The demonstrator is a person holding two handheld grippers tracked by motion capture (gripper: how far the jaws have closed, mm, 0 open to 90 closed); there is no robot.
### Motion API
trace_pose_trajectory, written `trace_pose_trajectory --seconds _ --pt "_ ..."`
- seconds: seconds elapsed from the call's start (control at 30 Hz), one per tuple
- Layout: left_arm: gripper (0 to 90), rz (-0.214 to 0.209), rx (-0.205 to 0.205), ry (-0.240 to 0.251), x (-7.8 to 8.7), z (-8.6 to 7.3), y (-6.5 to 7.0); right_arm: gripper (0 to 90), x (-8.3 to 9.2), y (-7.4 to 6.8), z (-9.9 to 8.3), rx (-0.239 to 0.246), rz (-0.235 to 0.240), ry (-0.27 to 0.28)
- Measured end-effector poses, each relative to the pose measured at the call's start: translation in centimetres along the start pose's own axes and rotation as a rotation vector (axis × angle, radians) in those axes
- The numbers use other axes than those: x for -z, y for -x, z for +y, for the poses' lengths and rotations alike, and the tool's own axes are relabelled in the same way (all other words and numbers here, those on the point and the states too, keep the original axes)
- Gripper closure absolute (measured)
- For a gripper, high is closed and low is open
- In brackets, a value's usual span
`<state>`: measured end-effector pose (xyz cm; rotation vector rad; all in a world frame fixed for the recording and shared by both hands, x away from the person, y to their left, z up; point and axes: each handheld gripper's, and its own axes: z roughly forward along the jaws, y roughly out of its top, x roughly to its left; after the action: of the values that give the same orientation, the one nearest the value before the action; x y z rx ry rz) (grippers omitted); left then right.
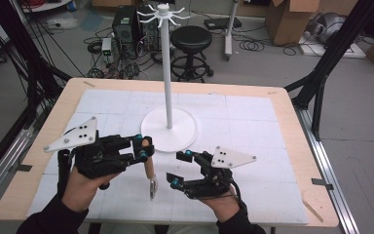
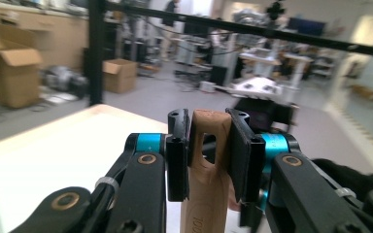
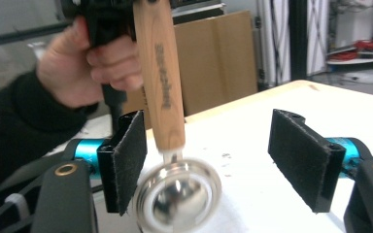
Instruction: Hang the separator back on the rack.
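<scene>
A utensil with a wooden handle (image 1: pixel 148 165) and a round metal bowl (image 1: pixel 153 188) hangs upright over the table's front middle. My left gripper (image 1: pixel 143 148) is shut on the top of the handle (image 2: pixel 206 194), which has a hanging slot between the pads. In the left gripper view, that gripper (image 2: pixel 209 124) shows the handle clamped between its jaws. My right gripper (image 1: pixel 177 168) stands open just right of the utensil's lower end. In the right gripper view, the shiny bowl (image 3: pixel 179 191) and lower handle (image 3: pixel 164 82) sit between that gripper's (image 3: pixel 218 160) spread pads, close to the left pad, with a wide gap to the right pad.
A tall white hook stand (image 1: pixel 168 73) rises from a round base (image 1: pixel 185 134) at the table's middle, just behind the grippers. A white mat (image 1: pixel 253 122) covers the wooden table. Beyond the far edge are a black stool (image 1: pixel 191 39), cardboard boxes (image 1: pixel 287 19) and cables.
</scene>
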<state>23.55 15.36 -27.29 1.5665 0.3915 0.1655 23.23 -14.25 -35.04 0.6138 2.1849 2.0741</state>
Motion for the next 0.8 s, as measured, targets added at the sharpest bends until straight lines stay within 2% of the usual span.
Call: trace_pose_trajectory --seconds 0.03,0.1,0.13,0.2,0.23,0.27,0.3,0.33,0.4,0.47,0.63,0.7,0.8 --pt "71.6 0.032 -0.022 -0.008 -0.2 0.4 0.1 27.3 -0.2 -0.1 0.0 0.012 -0.022 -0.009" --pt "71.6 0.047 -0.027 -0.010 -0.3 0.5 0.2 26.3 -0.3 -0.2 0.0 0.023 -0.030 -0.014" --pt "71.6 0.059 -0.031 -0.011 -0.4 0.6 0.2 23.6 -0.6 -0.4 0.0 0.034 -0.049 -0.022" --pt "71.6 0.090 -0.036 -0.008 -0.7 0.8 0.4 21.6 -1.1 -0.7 0.1 0.042 -0.063 -0.028" --pt "71.6 0.090 -0.036 -0.008 -0.7 0.8 0.4 21.6 -1.1 -0.7 0.1 0.042 -0.063 -0.028" --pt "71.6 0.098 -0.031 -0.005 -0.8 0.8 0.5 20.6 -1.5 -1.1 0.2 0.068 -0.076 -0.033" --pt "71.6 0.105 -0.031 -0.005 -1.0 0.9 0.5 20.6 -1.5 -1.1 0.2 0.068 -0.076 -0.033" --pt "71.7 0.120 -0.025 -0.008 -1.3 0.8 0.6 20.6 -1.9 -1.6 0.3 0.088 -0.094 -0.048" --pt "71.6 0.127 -0.028 -0.010 -1.5 0.8 0.7 20.6 -2.3 -1.9 0.4 0.103 -0.115 -0.049" --pt "71.7 0.139 -0.030 -0.020 -1.9 0.7 0.8 20.6 -2.5 -2.0 0.4 0.107 -0.117 -0.058" --pt "71.7 0.158 -0.025 -0.015 -2.8 0.5 1.2 25.6 -3.2 -2.2 0.1 0.117 -0.151 -0.092" --pt "71.7 0.168 -0.023 -0.013 -3.0 0.4 1.4 31.8 -3.3 -2.2 0.1 0.110 -0.173 -0.094" --pt "71.7 0.186 -0.025 0.000 -3.3 0.4 1.7 41.6 -3.4 -2.2 0.1 0.129 -0.223 -0.094"
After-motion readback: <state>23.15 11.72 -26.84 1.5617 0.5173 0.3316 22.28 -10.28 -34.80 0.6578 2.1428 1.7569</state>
